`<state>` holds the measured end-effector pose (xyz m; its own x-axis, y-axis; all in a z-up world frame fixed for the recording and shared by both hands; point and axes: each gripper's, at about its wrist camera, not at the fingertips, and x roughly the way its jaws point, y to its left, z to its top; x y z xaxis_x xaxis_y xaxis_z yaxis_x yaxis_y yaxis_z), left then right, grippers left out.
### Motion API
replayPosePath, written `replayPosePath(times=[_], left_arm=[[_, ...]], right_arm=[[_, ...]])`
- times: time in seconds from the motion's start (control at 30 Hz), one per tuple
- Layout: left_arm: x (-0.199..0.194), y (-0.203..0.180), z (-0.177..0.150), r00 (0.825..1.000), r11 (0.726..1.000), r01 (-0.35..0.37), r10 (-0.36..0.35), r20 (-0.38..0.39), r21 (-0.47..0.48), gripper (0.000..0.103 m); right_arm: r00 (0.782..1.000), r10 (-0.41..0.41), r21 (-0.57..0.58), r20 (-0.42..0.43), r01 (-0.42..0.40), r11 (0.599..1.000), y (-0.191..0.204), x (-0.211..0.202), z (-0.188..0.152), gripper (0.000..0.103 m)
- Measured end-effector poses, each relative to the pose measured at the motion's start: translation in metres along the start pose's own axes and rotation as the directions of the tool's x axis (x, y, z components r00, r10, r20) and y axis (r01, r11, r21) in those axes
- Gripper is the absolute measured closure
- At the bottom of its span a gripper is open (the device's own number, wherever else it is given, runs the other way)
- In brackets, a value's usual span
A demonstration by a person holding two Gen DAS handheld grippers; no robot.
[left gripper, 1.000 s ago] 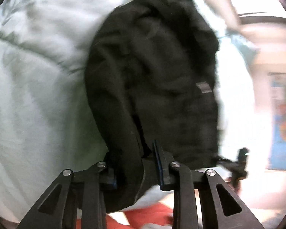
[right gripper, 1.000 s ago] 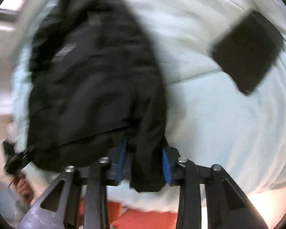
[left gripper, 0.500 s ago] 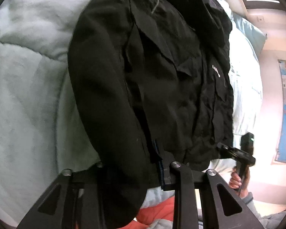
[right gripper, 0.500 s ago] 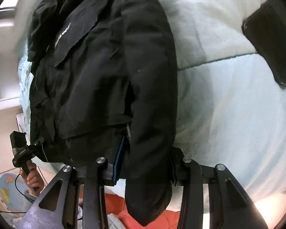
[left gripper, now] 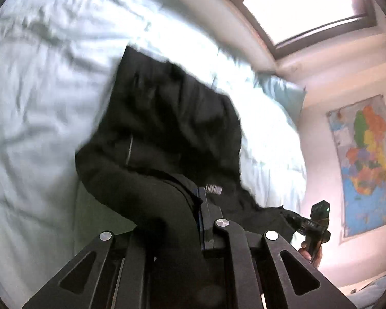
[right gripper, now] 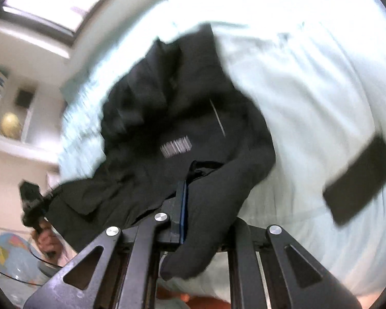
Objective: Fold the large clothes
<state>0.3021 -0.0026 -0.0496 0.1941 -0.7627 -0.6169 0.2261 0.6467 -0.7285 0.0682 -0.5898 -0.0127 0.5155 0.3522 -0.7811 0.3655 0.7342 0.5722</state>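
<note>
A black jacket (left gripper: 167, 128) hangs bunched above the pale green duvet (left gripper: 38, 103), its lower edge lifted between my two grippers. My left gripper (left gripper: 193, 206) has its jaws closing tight on the hem, and a sleeve drapes over its left finger. My right gripper (right gripper: 190, 193) is likewise closing on the jacket (right gripper: 182, 108), with the other sleeve hanging over its right finger. Each gripper shows in the other's view: the right gripper (left gripper: 317, 222) and the left gripper (right gripper: 31, 203), both at the hem and each held by a hand (right gripper: 47, 239).
A flat dark rectangle (right gripper: 360, 180) lies on the duvet (right gripper: 321, 77) to the right of the jacket. A pillow (left gripper: 283, 95) sits at the head of the bed under a window (left gripper: 308, 7). A map (left gripper: 368, 164) hangs on the wall, and shelves (right gripper: 10, 126) stand beyond the bed.
Both grippers have risen and pulled back with the jacket's hem. The jacket, spread flat on the bed before, now hangs bunched, and the window and walls have come into view.
</note>
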Motion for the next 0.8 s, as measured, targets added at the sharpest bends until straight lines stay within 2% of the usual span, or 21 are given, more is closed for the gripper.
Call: replayPosePath(times=[0.13,0.2,0.33,0.43,0.5,0.6,0.67,0.8], left_arm=[[-0.007,-0.011,0.05,0.998,1.0,0.024,-0.025,0.058,0.009,0.089],[0.002,-0.02,0.075,0.996,1.0,0.019,-0.02,0.082,0.019,0.089],[0.032,-0.023,0.133,0.993,0.999,-0.036,0.034,0.112,0.009,0.087],[0.074,-0.001,0.176,0.99,0.995,-0.084,0.09,0.107,-0.058,0.085],[0.107,0.019,0.199,0.988,0.986,-0.125,0.134,0.075,-0.109,0.085],[0.16,0.052,0.216,0.98,0.966,-0.199,0.201,-0.005,-0.167,0.085],[0.19,0.07,0.219,0.974,0.957,-0.227,0.223,-0.039,-0.182,0.084],[0.224,0.084,0.219,0.962,0.95,-0.272,0.264,-0.072,-0.152,0.084]], right_arm=[[0.992,0.078,-0.009,0.095,-0.077,0.997,0.02,-0.008,0.069,0.089],[0.989,0.081,-0.026,0.123,-0.079,0.997,0.034,0.0,0.109,0.089],[0.99,0.015,-0.019,0.142,-0.012,1.0,0.052,0.038,0.178,0.089],[0.99,-0.067,0.033,0.126,0.064,0.997,0.047,0.087,0.224,0.089],[0.991,-0.109,0.07,0.08,0.104,0.992,0.037,0.129,0.248,0.089],[0.984,-0.178,0.097,0.005,0.176,0.98,0.017,0.185,0.265,0.089],[0.981,-0.189,0.111,-0.052,0.194,0.975,0.004,0.222,0.269,0.089],[0.97,-0.217,0.124,-0.106,0.229,0.965,-0.009,0.266,0.268,0.089]])
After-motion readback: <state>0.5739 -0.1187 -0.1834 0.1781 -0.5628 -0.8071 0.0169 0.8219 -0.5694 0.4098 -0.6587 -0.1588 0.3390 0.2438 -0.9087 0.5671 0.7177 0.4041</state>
